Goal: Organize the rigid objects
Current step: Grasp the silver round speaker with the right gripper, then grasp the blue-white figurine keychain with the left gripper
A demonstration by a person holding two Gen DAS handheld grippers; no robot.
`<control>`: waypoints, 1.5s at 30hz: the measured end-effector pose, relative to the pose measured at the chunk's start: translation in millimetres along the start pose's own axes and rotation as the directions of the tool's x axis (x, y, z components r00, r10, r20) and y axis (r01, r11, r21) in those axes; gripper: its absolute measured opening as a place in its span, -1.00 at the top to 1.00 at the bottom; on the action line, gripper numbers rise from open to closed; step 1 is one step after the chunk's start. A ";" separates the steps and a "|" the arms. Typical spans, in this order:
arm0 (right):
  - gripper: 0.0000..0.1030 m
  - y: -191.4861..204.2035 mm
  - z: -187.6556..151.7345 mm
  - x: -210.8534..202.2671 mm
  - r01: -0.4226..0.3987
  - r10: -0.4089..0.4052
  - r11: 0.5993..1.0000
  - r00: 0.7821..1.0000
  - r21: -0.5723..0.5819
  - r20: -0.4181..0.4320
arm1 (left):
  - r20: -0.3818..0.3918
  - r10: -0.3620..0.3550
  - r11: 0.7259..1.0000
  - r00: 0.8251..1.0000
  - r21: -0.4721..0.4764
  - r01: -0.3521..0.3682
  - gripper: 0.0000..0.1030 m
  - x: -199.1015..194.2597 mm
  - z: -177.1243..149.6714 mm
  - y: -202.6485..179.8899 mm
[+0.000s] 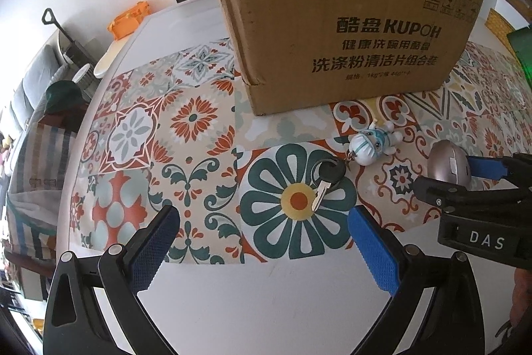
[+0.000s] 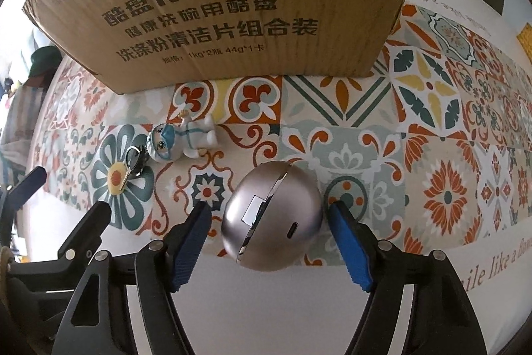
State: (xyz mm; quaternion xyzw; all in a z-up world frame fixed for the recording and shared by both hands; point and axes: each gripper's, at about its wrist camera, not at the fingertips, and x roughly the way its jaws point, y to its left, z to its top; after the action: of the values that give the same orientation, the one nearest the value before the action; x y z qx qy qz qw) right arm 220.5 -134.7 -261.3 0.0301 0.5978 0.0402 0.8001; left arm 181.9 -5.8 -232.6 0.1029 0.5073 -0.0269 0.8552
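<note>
The right gripper (image 2: 269,238) straddles the smooth silver egg-shaped metal case (image 2: 272,215), jaws parted with a gap at each pad, nothing gripped. The case lies on the patterned tile-print mat (image 2: 432,128), in front of the brown cardboard box (image 2: 216,5). It looks rigid and slippery, likely to roll; grip across its widest middle. The left gripper (image 1: 262,218) stands wide and empty. Left of the case lie a black-headed key (image 1: 327,178) and its masked figurine charm (image 1: 370,145); nothing blocks it.
</note>
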 end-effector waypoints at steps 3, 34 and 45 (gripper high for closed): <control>-0.34 8.3 2.4 4.4 0.016 -0.016 1.000 1.000 -0.010 0.005 | 0.008 0.009 1.000 1.000 0.019 -0.009 -1.00 0.6 -1.3 -3.4; -0.12 -45.1 -33.2 -49.7 -0.007 -0.001 0.998 0.993 0.069 0.117 | 0.164 -0.144 0.950 0.976 0.300 0.090 -0.57 -4.4 14.6 -52.2; -0.12 -62.8 -31.7 -52.3 -0.019 0.008 0.993 0.995 0.116 0.097 | 0.152 -0.213 0.880 0.965 0.459 0.121 -0.06 12.4 15.7 -66.5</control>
State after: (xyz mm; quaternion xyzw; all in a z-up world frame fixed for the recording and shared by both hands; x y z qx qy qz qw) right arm 177.1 -202.4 -226.4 0.0829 0.5597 0.0090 0.8245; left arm 191.4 -73.3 -246.0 0.2487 0.4069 -0.2265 0.8493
